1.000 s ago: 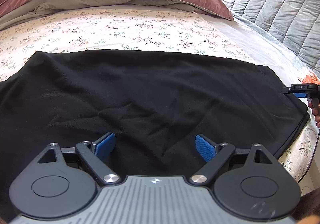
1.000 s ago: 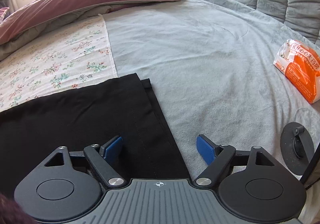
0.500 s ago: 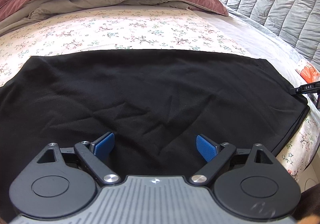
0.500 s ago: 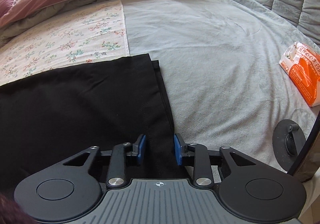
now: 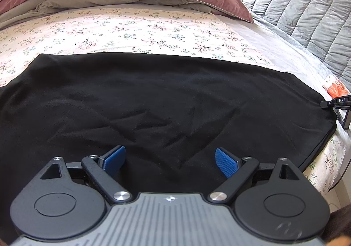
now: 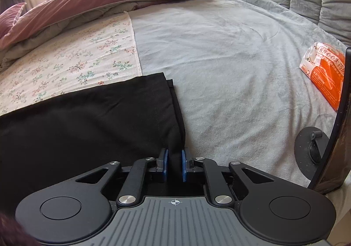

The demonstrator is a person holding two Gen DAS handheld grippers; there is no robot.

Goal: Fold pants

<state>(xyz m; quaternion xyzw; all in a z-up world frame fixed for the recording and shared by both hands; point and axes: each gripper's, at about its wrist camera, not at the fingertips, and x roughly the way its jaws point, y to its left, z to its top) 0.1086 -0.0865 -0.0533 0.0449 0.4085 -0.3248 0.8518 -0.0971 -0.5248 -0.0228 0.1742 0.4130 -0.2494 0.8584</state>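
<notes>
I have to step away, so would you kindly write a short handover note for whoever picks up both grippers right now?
Right gripper: shut on the pants, pinching the near end of their right edge, where stacked layers show.
Left gripper: open, holding nothing, over the near middle of the pants.
Pants: spread flat and black across the bed, lightly wrinkled, partly on the floral sheet. An orange packet lies off to the right, apart from them.
Done: right grip taken.
Left: probably take a left grip, carry the right edge across to fold, then smooth.
</notes>
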